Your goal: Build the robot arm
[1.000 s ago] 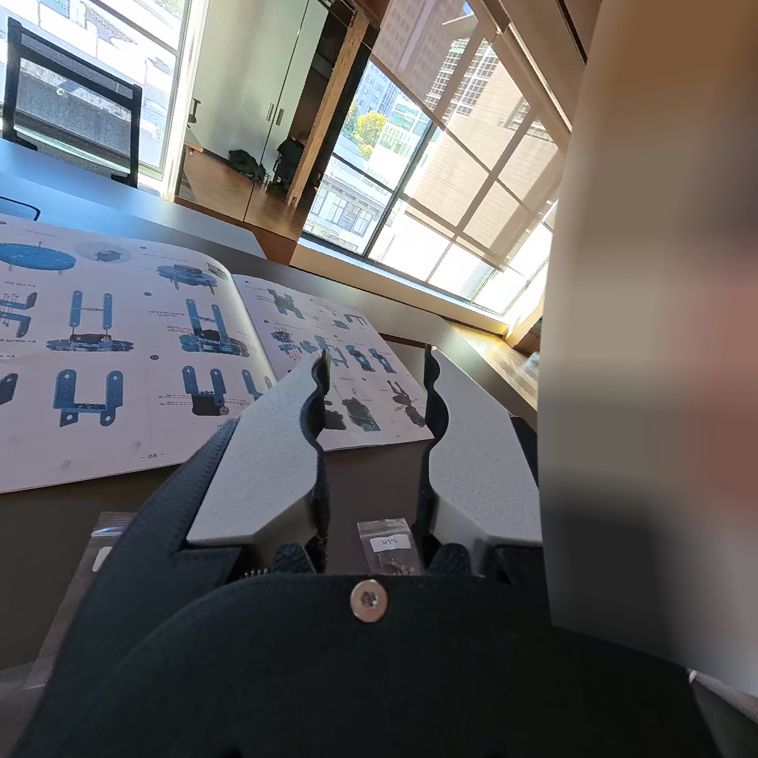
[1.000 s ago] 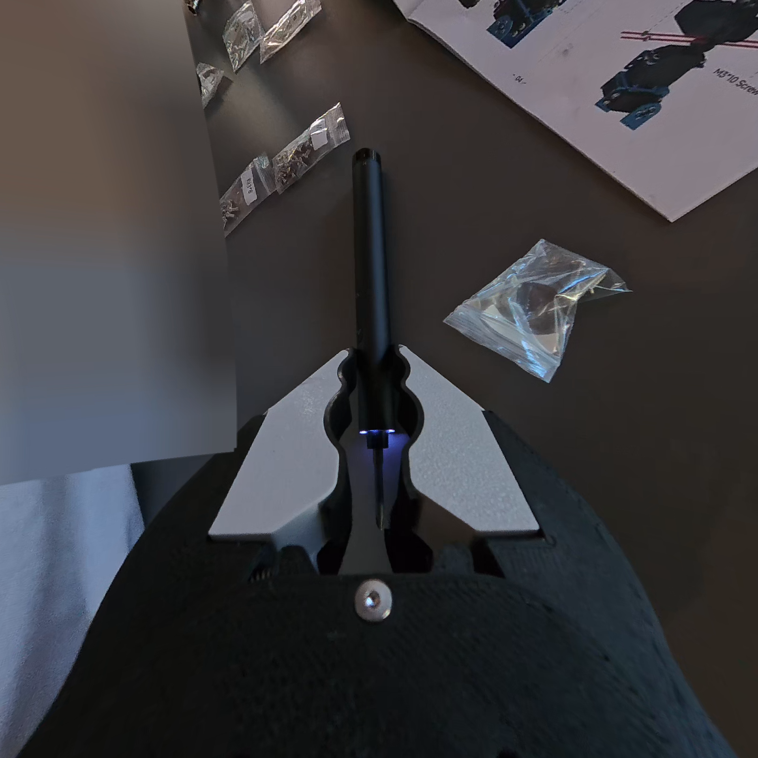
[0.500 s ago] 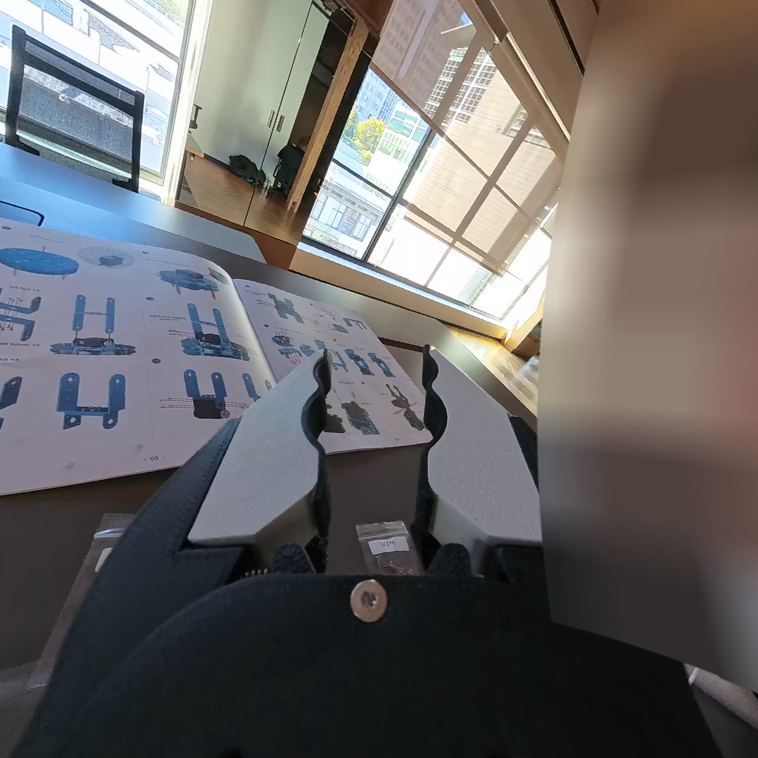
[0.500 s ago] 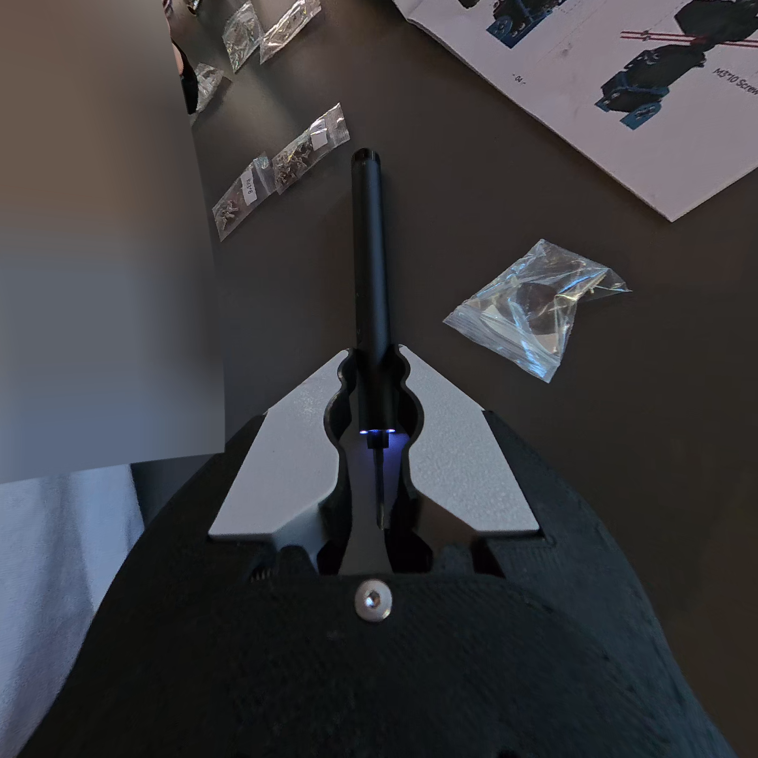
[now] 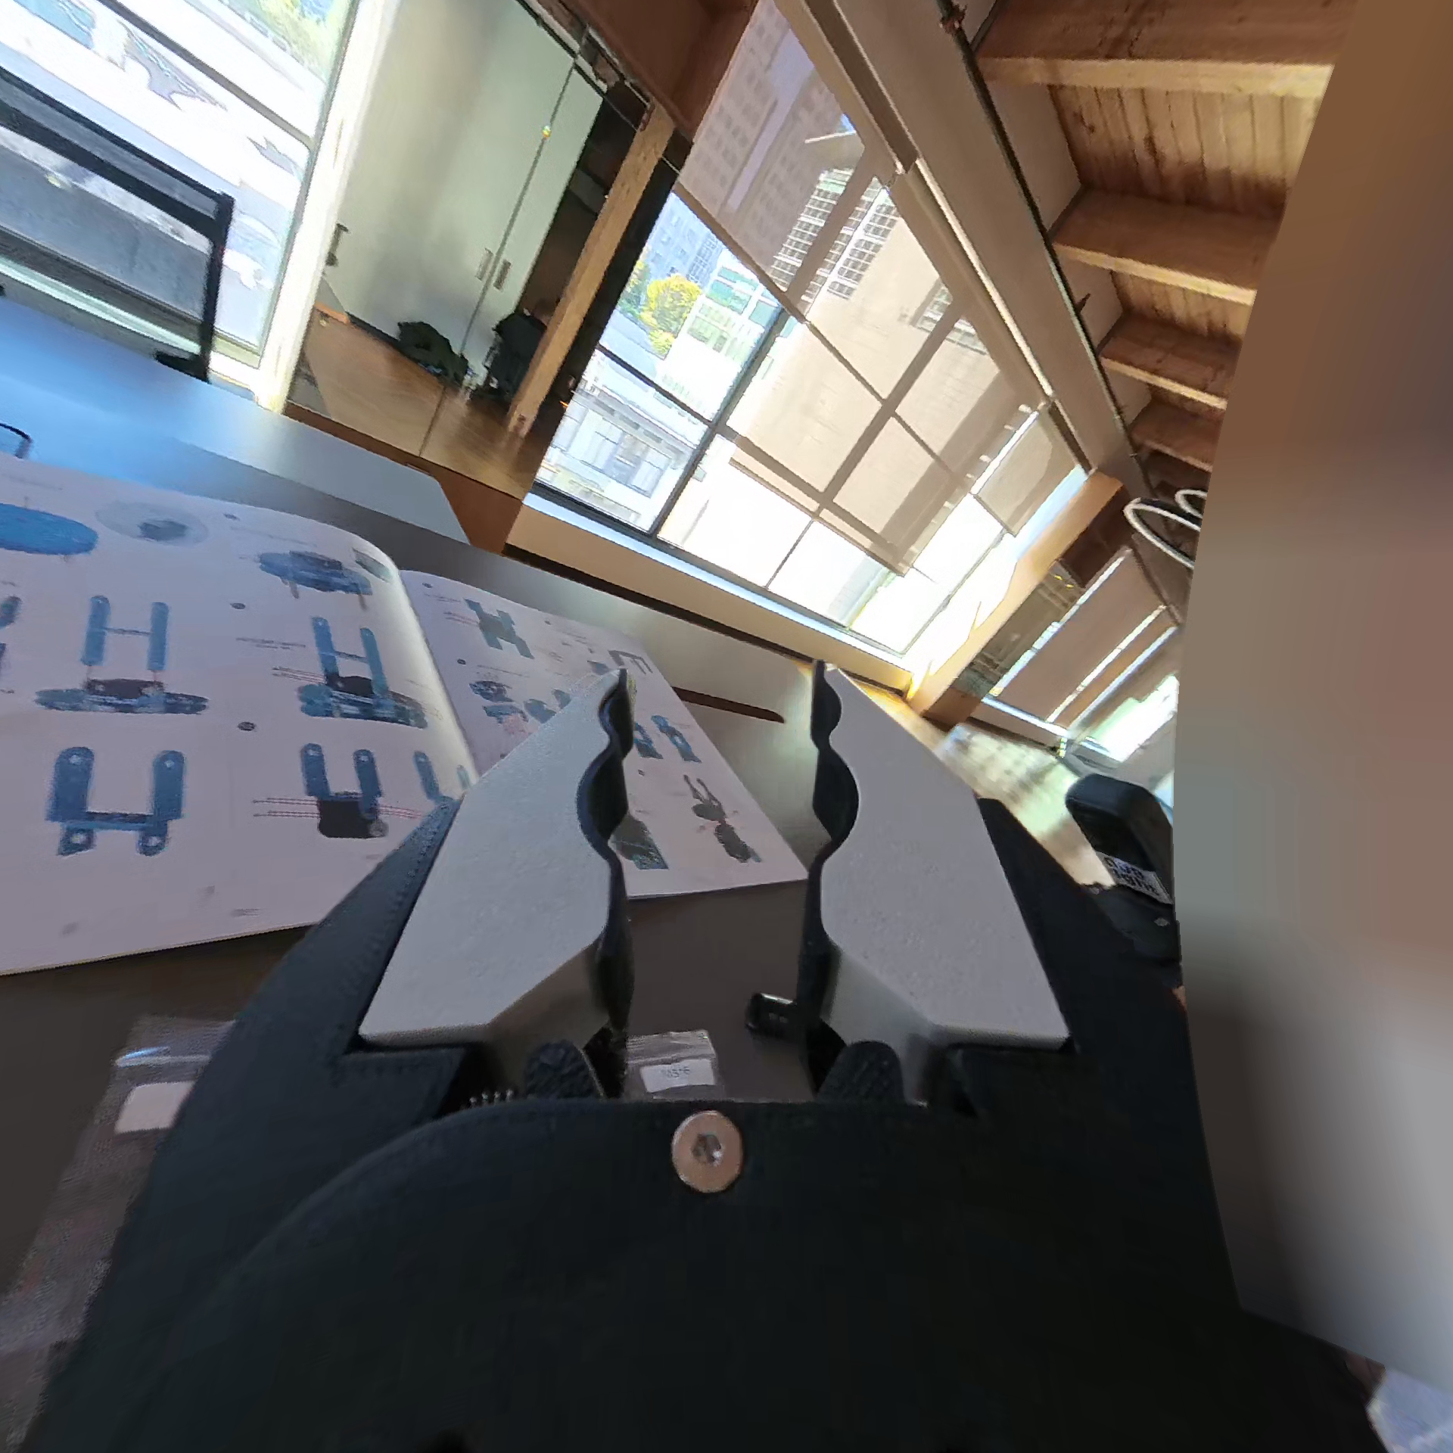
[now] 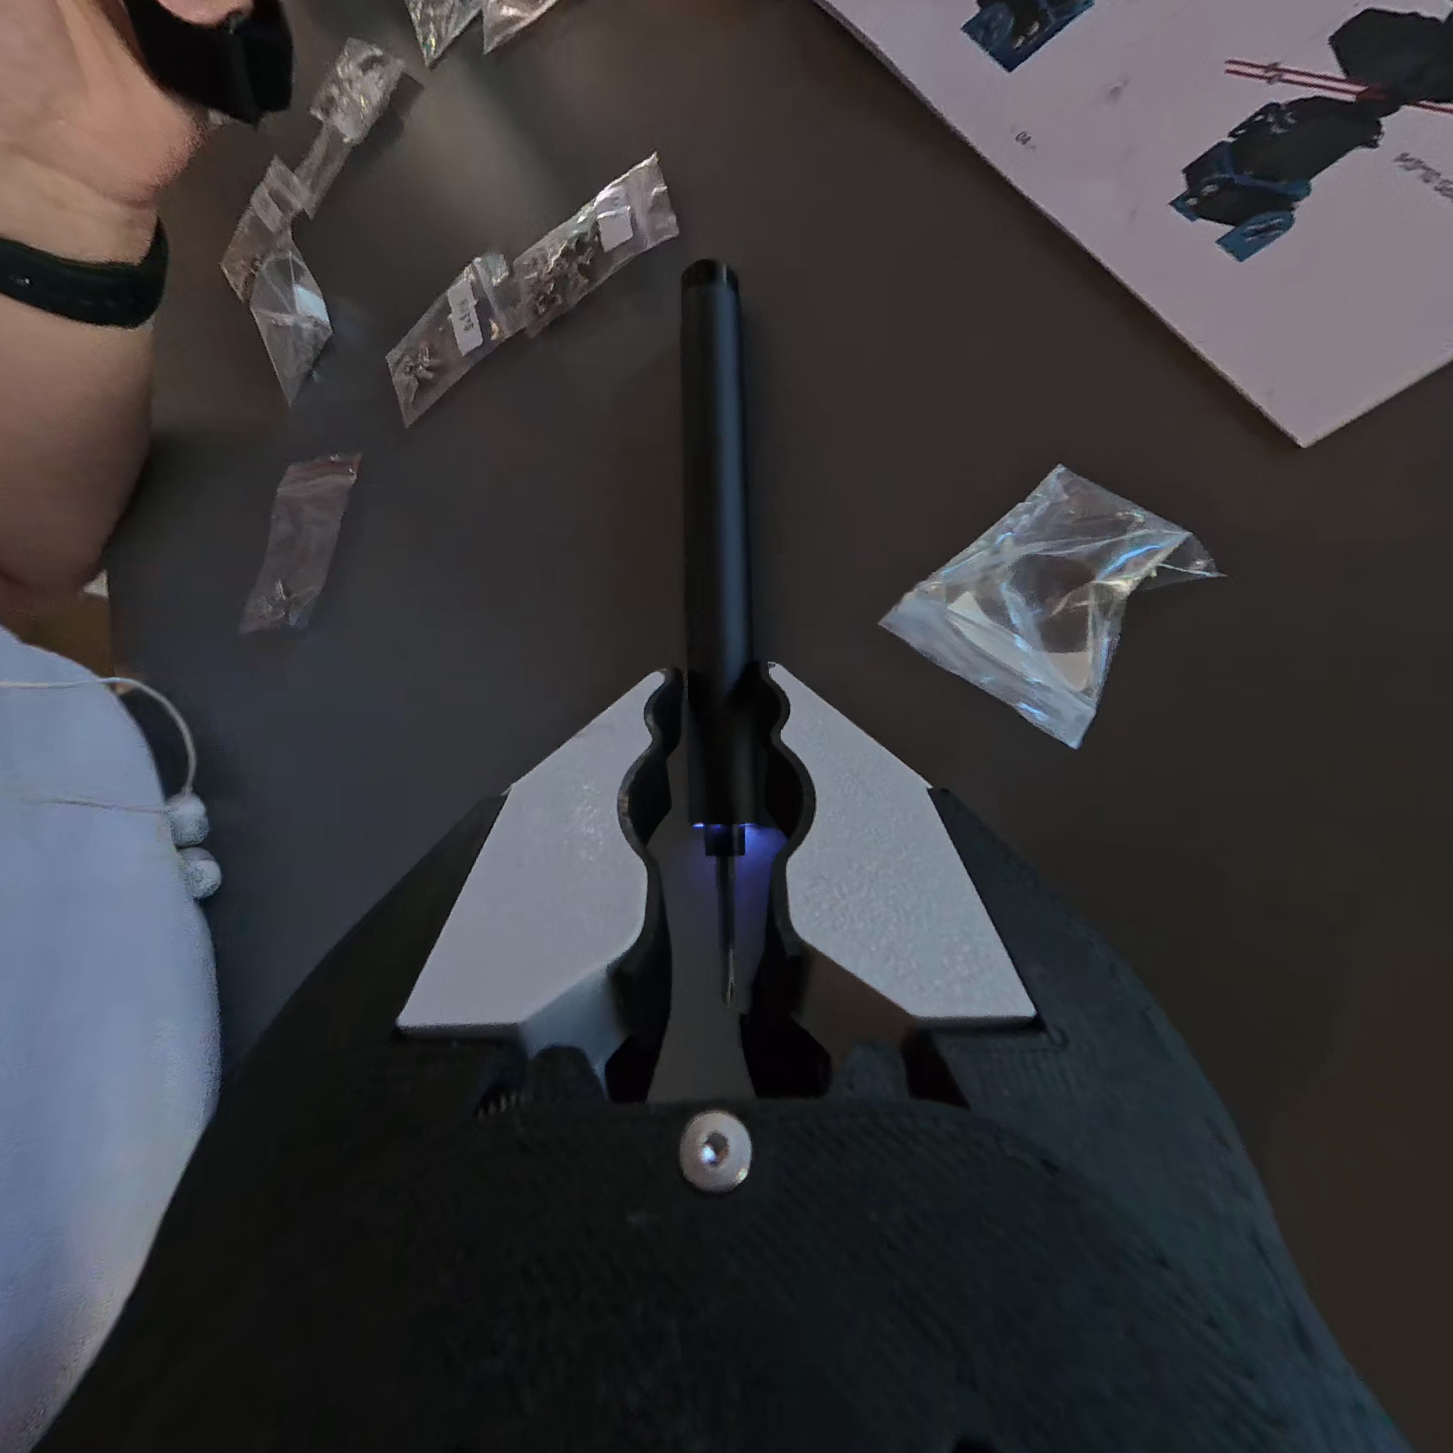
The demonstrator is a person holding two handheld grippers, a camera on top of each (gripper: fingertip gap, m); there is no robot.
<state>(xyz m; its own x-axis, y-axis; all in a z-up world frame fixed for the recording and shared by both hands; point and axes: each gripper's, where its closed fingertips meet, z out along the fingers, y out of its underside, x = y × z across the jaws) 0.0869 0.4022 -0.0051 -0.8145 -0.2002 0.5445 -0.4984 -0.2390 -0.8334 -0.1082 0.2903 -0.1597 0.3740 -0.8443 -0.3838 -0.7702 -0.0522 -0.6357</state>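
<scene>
My right gripper [image 6: 714,678] is shut on a black electric screwdriver [image 6: 711,472]. The tool's body points forward over the dark table, and its lit bit end points back between the fingers. My left gripper [image 5: 719,682] is open and empty, tilted upward above the table. Between its fingers lie a small labelled screw bag [image 5: 676,1060] and a small black part [image 5: 770,1011]. An open instruction booklet [image 5: 204,708] with blue part drawings lies ahead to its left; a corner of it also shows in the right wrist view [image 6: 1226,157].
Several small screw bags [image 6: 535,291] lie on the dark table [image 6: 865,330] ahead and left of the screwdriver. A crumpled clear bag [image 6: 1046,597] lies to its right. A person's wrist with a black band [image 6: 79,283] is at the far left. Large windows [image 5: 825,393] stand beyond the table. Some 30 cm of space lies between my two pairs of fingers.
My left gripper has tilted up and swung a little to the right, showing more ceiling and a small black part on the table. The right gripper has shifted slightly and still holds the screwdriver.
</scene>
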